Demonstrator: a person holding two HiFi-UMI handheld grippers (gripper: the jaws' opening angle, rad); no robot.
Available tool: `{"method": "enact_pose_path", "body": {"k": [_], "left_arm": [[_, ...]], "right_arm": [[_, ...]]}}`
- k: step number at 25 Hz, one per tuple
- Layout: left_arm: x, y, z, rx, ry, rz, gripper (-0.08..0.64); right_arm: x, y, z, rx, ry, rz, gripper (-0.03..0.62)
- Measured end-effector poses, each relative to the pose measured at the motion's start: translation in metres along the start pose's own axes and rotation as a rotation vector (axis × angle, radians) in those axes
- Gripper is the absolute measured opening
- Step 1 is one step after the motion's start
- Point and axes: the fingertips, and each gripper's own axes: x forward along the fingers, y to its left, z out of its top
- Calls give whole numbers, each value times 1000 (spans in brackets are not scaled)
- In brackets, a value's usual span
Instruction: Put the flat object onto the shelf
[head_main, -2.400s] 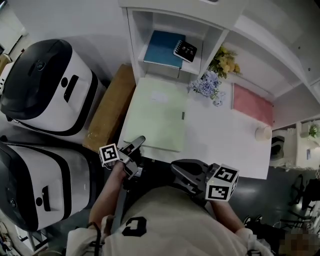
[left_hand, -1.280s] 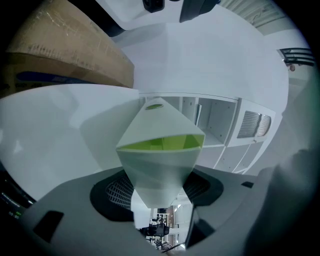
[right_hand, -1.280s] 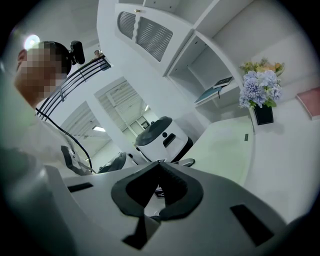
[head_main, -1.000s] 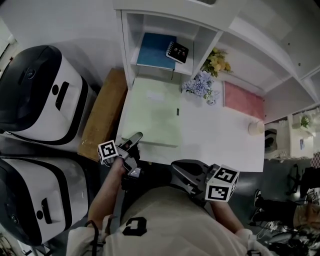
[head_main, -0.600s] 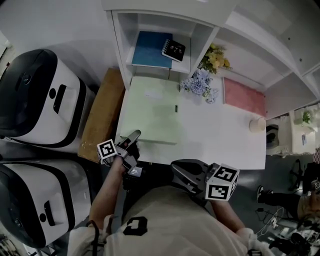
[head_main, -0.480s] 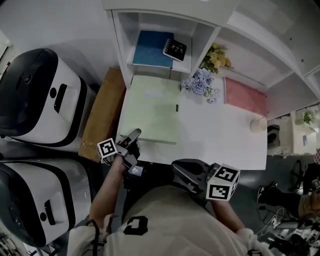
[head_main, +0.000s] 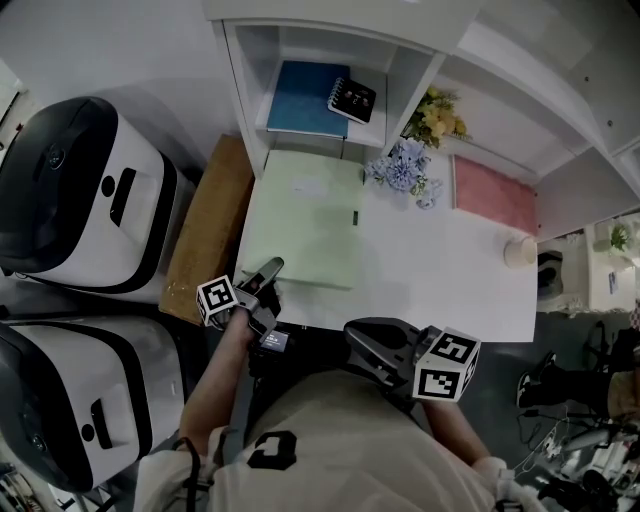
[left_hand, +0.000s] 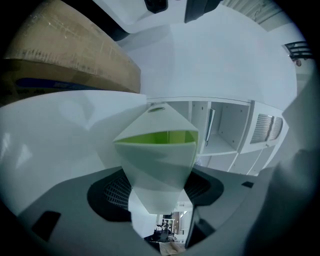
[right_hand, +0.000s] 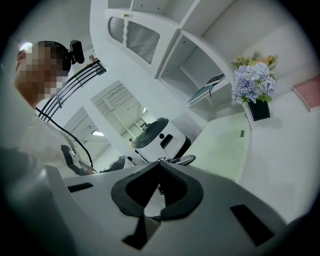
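The white desk (head_main: 440, 270) is carrying the light green folder (head_main: 305, 215), which is lying flat in front of the shelf (head_main: 243, 100), with its far edge near the open compartment. In that compartment a blue notebook (head_main: 305, 100) is lying, and a small black spiral notebook (head_main: 355, 98) is resting on its right corner; its white print is too small to read. The left claw (head_main: 268, 270) is pinching the folder's near left corner. The right claw (head_main: 352, 338) is pressed together, holding nothing.

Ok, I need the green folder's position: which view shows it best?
Head view: the green folder shows nearly whole, flat on the desk. The left gripper view shows only its corner; the right gripper view, a slanted part.
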Motion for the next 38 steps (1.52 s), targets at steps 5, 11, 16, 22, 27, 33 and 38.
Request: {"method": "enact_pose_path", "body": {"k": [5, 11, 16, 22, 27, 33, 38], "left_arm": [[2, 7, 1, -7, 6, 45, 307], [6, 9, 2, -30, 4, 54, 311], [9, 11, 4, -39, 1, 62, 314], [10, 13, 8, -25, -1, 76, 317], [14, 12, 10, -34, -3, 77, 318], [19, 14, 14, -39, -4, 83, 318], [23, 13, 19, -38, -5, 86, 319]], "right_arm": [[0, 0, 0, 3, -2, 0, 21], [-4, -3, 2, 13, -8, -11, 21], [-5, -5, 3, 14, -10, -15, 21], [-4, -5, 3, 12, -4, -15, 21], [-5, -6, 4, 15, -6, -21, 21], [-7, -8, 3, 17, -12, -36, 21], [-9, -10, 3, 25, -17, -45, 21]]}}
